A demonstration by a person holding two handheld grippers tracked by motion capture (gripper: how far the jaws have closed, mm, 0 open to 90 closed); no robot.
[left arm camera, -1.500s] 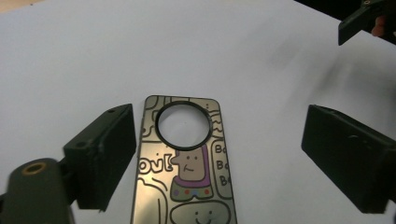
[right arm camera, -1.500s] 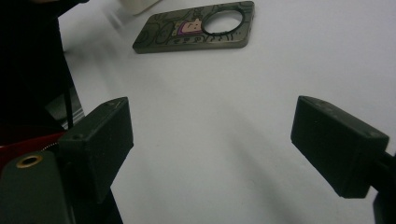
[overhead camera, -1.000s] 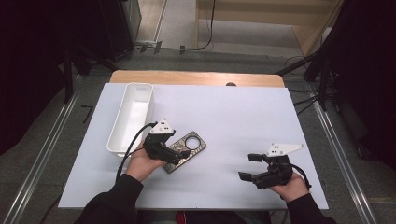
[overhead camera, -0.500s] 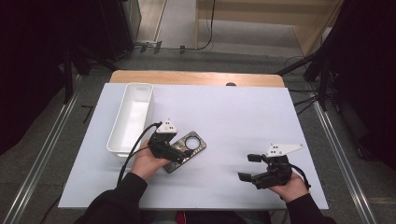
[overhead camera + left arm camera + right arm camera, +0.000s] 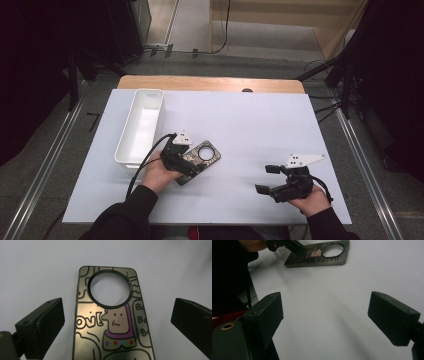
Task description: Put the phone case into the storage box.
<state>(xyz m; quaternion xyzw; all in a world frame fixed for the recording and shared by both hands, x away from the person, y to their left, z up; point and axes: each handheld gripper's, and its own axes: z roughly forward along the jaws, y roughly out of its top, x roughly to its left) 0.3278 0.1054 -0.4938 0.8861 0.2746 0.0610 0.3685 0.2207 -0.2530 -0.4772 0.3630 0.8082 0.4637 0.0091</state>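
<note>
A dark phone case [image 5: 206,155] with cartoon drawings and a round camera hole lies flat on the white table [image 5: 250,120], left of centre. My left gripper [image 5: 186,166] hovers over its near end. In the left gripper view the case [image 5: 115,315] lies between the two jaws, and the left gripper [image 5: 116,325] is open with a gap on each side. My right gripper [image 5: 265,179] is held at the front right, open, with nothing between its jaws. The right gripper view looks past the open right gripper [image 5: 328,315] to the case [image 5: 319,255] and the other hand.
A long white bin [image 5: 140,125] stands at the left of the table, close beside the left hand. A wooden edge [image 5: 210,83] runs along the far side. A cable trails from the left gripper toward the table's front.
My left gripper has edged slightly to the right over the case. The case and the right gripper have stayed where they were.
</note>
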